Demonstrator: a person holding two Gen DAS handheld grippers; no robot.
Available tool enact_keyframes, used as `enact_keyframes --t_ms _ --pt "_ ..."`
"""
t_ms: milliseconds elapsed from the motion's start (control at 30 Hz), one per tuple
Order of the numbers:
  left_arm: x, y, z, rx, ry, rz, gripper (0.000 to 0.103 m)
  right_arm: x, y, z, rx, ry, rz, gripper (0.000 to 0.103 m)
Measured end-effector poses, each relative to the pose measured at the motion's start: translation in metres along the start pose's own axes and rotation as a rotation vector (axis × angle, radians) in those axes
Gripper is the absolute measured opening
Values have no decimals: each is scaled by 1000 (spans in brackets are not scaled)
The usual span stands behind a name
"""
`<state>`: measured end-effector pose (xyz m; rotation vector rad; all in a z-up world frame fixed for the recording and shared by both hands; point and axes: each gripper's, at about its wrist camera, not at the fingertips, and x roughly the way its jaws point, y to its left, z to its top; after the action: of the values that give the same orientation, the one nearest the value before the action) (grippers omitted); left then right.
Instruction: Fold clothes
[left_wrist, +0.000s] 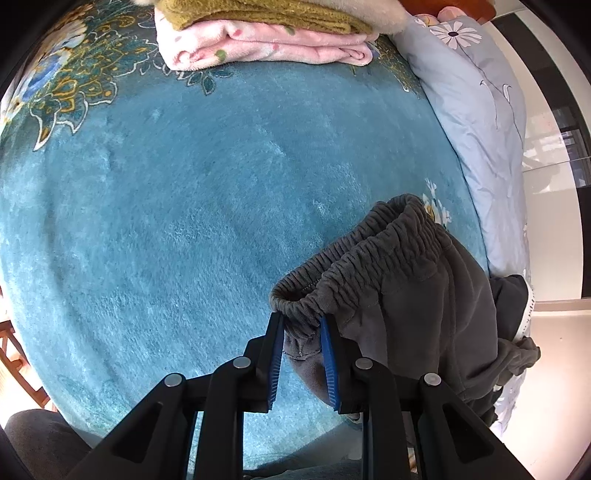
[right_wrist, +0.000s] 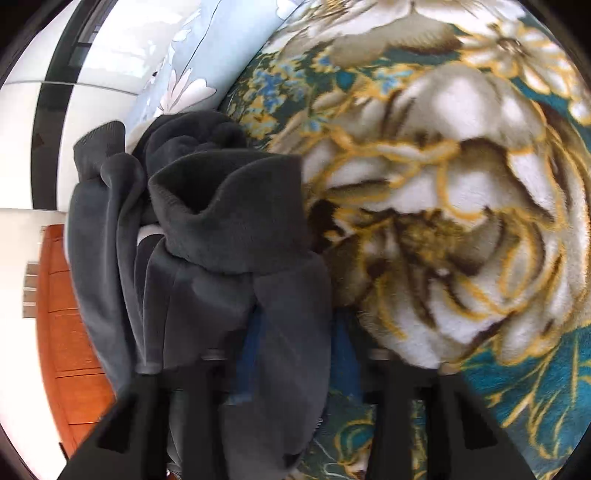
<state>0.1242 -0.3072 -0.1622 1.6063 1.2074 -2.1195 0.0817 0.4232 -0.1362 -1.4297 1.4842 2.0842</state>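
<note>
Above the plush teal floral blanket (left_wrist: 184, 221), the left gripper (left_wrist: 302, 325) pinches the dark grey fleece trousers (left_wrist: 406, 288) by 1 thin waistband edge, which could slip; the right gripper's (right_wrist: 291, 332) grip cannot be told.

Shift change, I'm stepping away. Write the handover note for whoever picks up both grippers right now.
Left gripper: shut on the elastic waistband of the grey trousers, lifted over the teal blanket.
Right gripper: blurred and draped in grey cloth; grip cannot be confirmed.
Done: pink blanket and olive garment lie folded at the far edge.
Left: trousers are bunched; spread flat, then fold.
</note>
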Motion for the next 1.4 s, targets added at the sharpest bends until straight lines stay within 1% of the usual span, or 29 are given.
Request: enact_keyframes --t_ms 33,100,200,267,333,367,400,433,467,500,533,567,600,667,733,800,867,900,933,967,1033,1100,1200,1333,1400 --pt "0 -1 0 2 -4 1 22 -4 5 -1 -7 4 -14 4" --pt "-3 -5 0 13 -16 5 21 -18 14 -2 -38 -4 -4 4" --pt "-11 -14 2 25 -43 -11 19 -59 29 -6 -103 -46 21 4" --pt "-24 -20 4 33 -72 -46 19 -91 36 -11 -140 -80 52 4" --pt "-43 -23 8 41 -115 -102 18 -130 36 -23 -183 -127 91 4" --pt "-53 -25 13 56 -142 -110 15 -151 35 -30 -206 -152 111 4" --pt "-62 -27 16 78 -173 -102 0 -166 32 -38 -233 -176 116 4" --pt "-67 -25 18 115 -206 -52 0 -175 26 -48 -267 -199 103 4" --pt "-63 -20 24 133 -205 -21 0 -179 18 -59 -291 -203 64 4" --pt "-57 -13 28 138 -193 0 0 -175 7 -68 -302 -181 -7 4" --pt "-48 0 25 108 -151 -8 0 -169 -10 -77 -287 -151 -66 4" --pt "-46 18 13 84 -120 -13 0 -159 -33 -85 -239 -111 -108 4" --pt "-44 33 3 66 -93 -17 0 -150 -54 -92 -188 -82 -132 4" --pt "-36 45 -2 57 -69 -23 0 -140 -87 -103 -88 -57 -128 4" --pt "-42 55 -17 42 -63 -70 2 -137 -106 -108 -14 -51 -99 4" --pt "-48 60 -19 36 -50 -118 2 -128 -113 -103 4 -49 -83 4" --pt "-43 63 -21 24 -32 -174 6 -127 -107 -100 -15 -38 -100 4" --pt "-37 63 -22 18 -17 -194 20 -129 -103 -99 -23 -33 -112 4" --pt "-30 61 -21 12 3 -207 42 -130 -98 -96 -27 -29 -120 4" --pt "-24 59 -20 8 22 -220 48 -129 -93 -93 -29 -27 -122 4" --pt "-14 55 -19 20 56 -245 56 -128 -93 -93 -45 -27 -127 4" --pt "-2 50 -15 56 75 -206 66 -129 -94 -93 -57 -24 -138 4" --pt "7 39 -11 124 113 -162 67 -118 -95 -90 -22 -22 -139 4" --pt "10 20 -6 200 114 -214 65 -119 -100 -95 23 -29 -140 4" --pt "12 8 -6 252 124 -187 63 -119 -100 -97 28 -29 -148 5"
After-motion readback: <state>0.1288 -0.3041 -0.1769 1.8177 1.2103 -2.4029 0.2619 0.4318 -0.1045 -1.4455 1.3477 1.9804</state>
